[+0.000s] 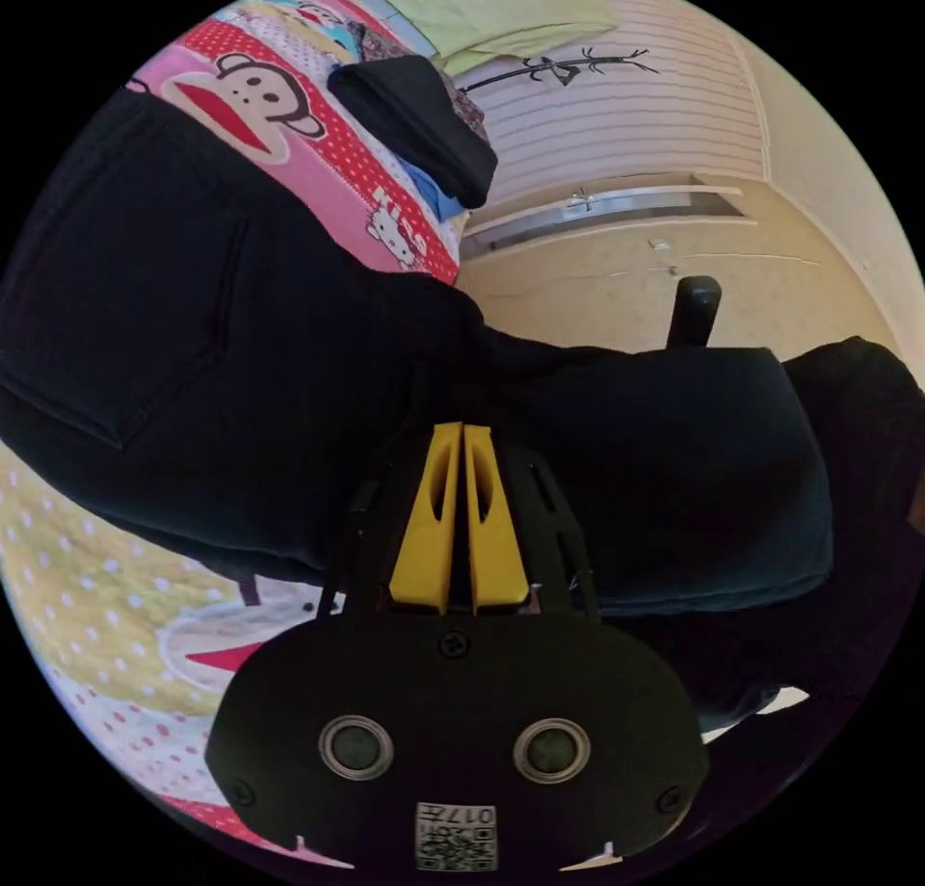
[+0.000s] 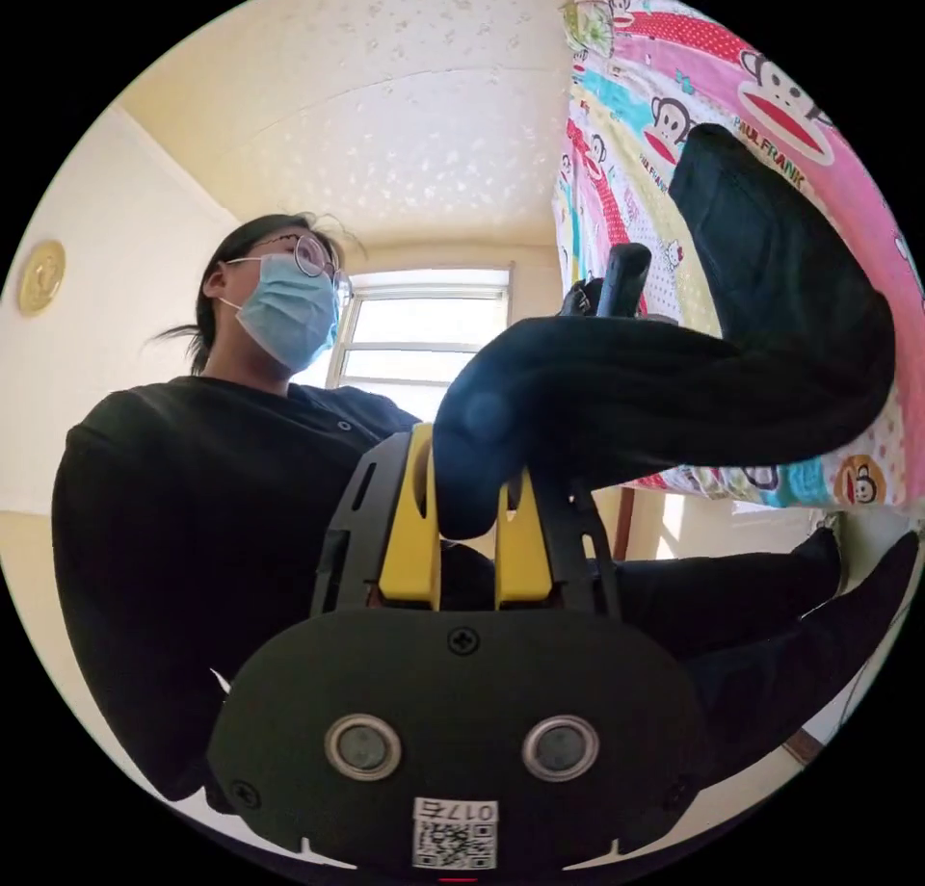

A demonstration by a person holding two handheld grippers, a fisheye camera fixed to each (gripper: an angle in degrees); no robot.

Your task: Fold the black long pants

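The black long pants (image 1: pixel 241 366) hang lifted across the left gripper view, a back pocket (image 1: pixel 125 299) showing at the left. My left gripper (image 1: pixel 464 433) has its yellow jaws pressed together, their tips at the fabric's edge. In the right gripper view, the pants (image 2: pixel 674 385) stretch from the cartoon bedsheet (image 2: pixel 674 67) to my right gripper (image 2: pixel 467 486). Its jaws clamp a thick bunch of the cloth. A black handle of the other gripper (image 1: pixel 696 313) rises behind the pants, and likewise in the right gripper view (image 2: pixel 621 279).
The colourful cartoon bedsheet (image 1: pixel 289 144) carries a folded dark garment (image 1: pixel 424 125) and a yellow-green cloth (image 1: pixel 501 10). A striped wall (image 1: pixel 626 116) lies beyond. A person in a black top (image 2: pixel 193 501) is close behind the right gripper, a window (image 2: pixel 424 332) at the back.
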